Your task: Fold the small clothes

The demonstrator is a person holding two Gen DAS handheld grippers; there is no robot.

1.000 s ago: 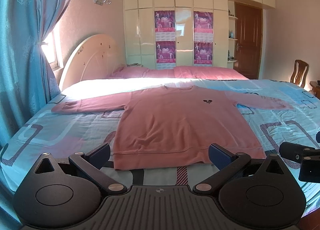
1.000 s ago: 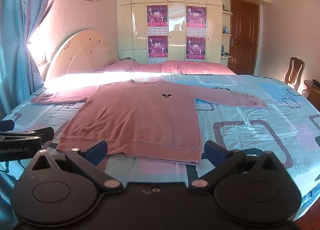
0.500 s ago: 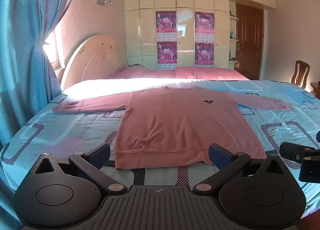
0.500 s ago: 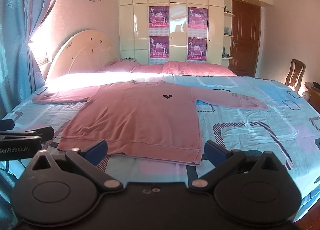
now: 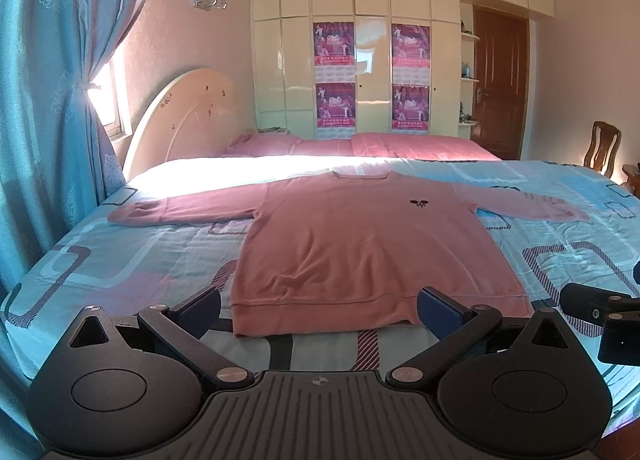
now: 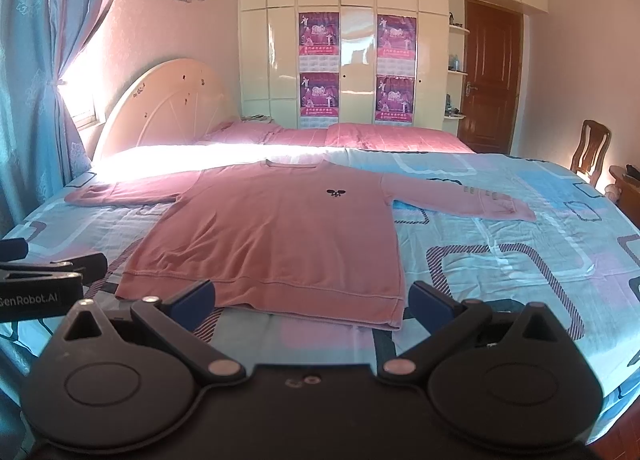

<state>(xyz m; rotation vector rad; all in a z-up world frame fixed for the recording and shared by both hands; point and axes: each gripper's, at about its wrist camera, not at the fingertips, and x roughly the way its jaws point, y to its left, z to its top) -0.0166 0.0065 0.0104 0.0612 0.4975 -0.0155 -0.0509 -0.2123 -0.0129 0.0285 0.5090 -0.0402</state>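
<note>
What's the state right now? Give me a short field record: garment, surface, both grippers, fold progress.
garment: pink long-sleeved sweatshirt, front up, small dark logo on the chest
layout: spread flat, both sleeves stretched out sideways, hem nearest the cameras
surface: bed with blue patterned sheet
left gripper: open, empty, short of the hem
right gripper: open, empty, at the hem's near edge, contact unclear
fold progress: no fold visible yet
surroundings: wooden chair beyond the bed's far right edge

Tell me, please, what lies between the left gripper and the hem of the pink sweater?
Nothing but bare patterned bedsheet: in the left wrist view the open left gripper hovers just short of the pink sweater.
</note>
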